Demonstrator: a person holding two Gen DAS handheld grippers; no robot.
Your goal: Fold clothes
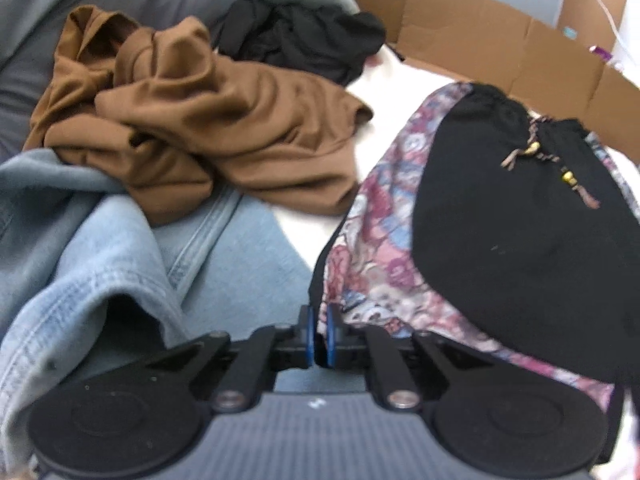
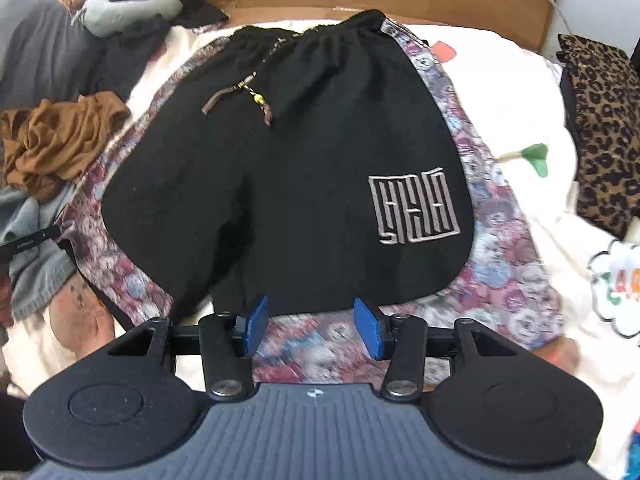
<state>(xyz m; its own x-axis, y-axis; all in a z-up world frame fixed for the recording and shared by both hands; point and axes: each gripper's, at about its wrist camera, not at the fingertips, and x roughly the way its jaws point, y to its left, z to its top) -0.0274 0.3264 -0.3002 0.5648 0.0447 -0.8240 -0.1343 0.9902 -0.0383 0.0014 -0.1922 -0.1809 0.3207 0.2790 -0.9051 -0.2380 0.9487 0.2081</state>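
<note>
Left wrist view: the left gripper (image 1: 320, 334) is being held pressed together, pinching the hem corner of the black shorts (image 1: 512, 240); the shorts are lying flat on the white bedding (image 2: 500, 92), waistband farthest; the right gripper (image 2: 310, 326) is hanging spread above the near hem, gripping nothing; a first fold is judged to be starting; a matching right-hand pinch is needed next; a brown garment (image 1: 224, 120) is lying beyond.

A cream printed bedsheet (image 2: 500, 92) carries black floral-trimmed shorts (image 2: 304, 160), a crumpled brown garment (image 2: 52, 140) and leopard-print fabric (image 2: 604, 128).
</note>
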